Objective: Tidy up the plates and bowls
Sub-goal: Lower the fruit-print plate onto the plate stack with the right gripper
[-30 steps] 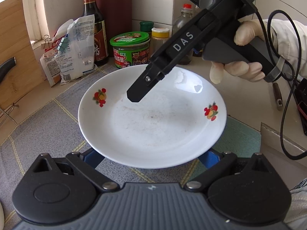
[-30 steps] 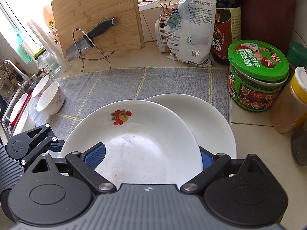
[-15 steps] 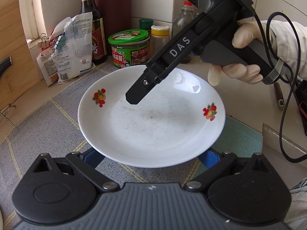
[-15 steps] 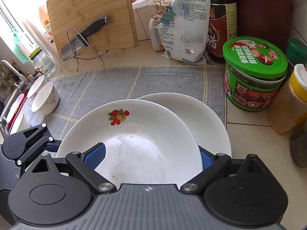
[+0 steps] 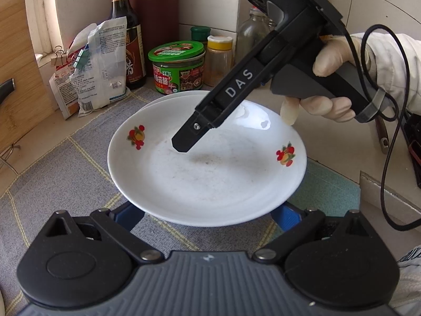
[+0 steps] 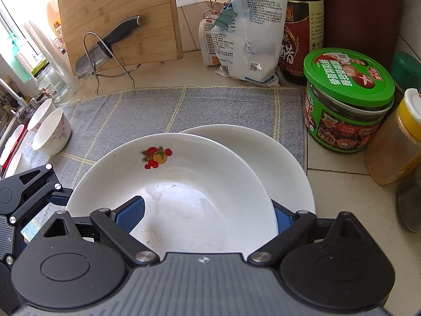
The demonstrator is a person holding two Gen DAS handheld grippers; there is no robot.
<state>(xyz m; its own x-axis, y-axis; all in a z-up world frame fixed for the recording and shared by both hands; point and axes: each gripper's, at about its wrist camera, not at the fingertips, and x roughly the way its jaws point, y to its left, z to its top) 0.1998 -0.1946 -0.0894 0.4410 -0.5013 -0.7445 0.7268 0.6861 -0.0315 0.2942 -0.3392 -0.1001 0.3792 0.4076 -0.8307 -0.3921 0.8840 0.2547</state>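
Fruit-print plate: white, shallow, faint crumbs, sat above the grey mat, overlapping a plain white plate.
Right gripper: fingers clamped on its rim.
Left gripper: spread beneath its edge.

Two white plates: a fruit-patterned plate and a plain plate partly under it. Two small bowls at the mat's left edge, side by side. One checked mat. One green-lidded jar, one yellow-capped jar, one dark sauce bottle, two clipped bags, one cutting board, one knife.
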